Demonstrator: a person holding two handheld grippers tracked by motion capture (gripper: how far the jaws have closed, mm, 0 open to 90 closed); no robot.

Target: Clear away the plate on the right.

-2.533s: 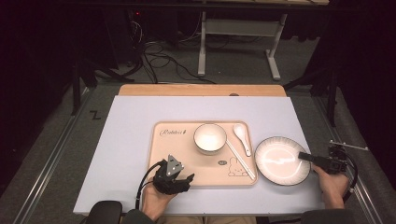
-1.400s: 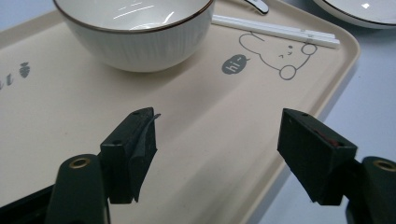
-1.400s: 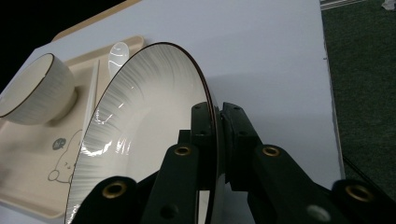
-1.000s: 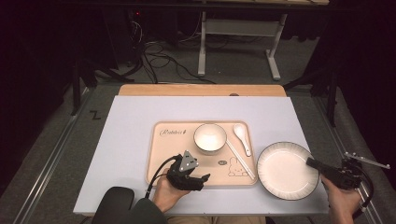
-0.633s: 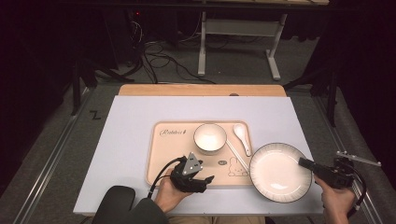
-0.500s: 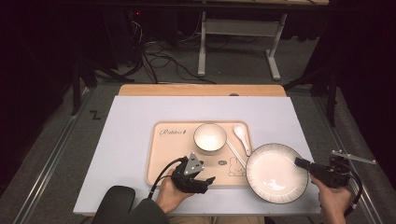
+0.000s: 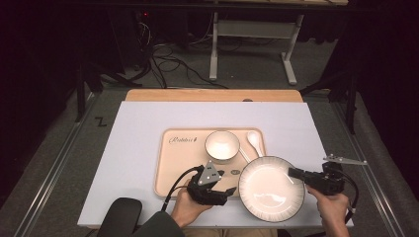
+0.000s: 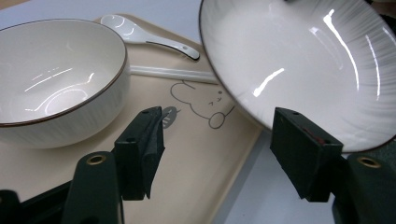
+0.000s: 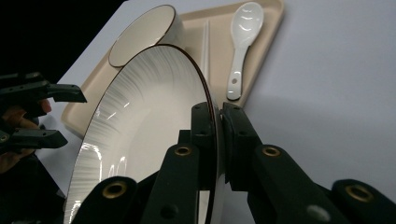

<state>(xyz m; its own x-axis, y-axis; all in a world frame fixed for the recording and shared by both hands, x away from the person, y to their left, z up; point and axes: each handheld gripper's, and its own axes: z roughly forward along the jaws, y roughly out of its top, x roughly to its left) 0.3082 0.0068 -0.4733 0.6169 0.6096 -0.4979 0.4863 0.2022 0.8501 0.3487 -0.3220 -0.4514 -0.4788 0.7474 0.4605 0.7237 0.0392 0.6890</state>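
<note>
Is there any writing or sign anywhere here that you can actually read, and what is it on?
"Z": a black mark on the grey floor left of the table.
Dark script on the tray, beside the bowl: too blurred to read.
Small marks beside the tray's rabbit drawing: too small to read.

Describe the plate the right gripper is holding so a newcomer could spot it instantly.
Start at the beige tray in the middle of the white table. At the tray's near right corner is the plate, its right rim pinched by the right gripper. Unlike the smaller, deeper bowl and the spoon on the tray, it is wide, shallow, dark-rimmed, with fine radial lines.
</note>
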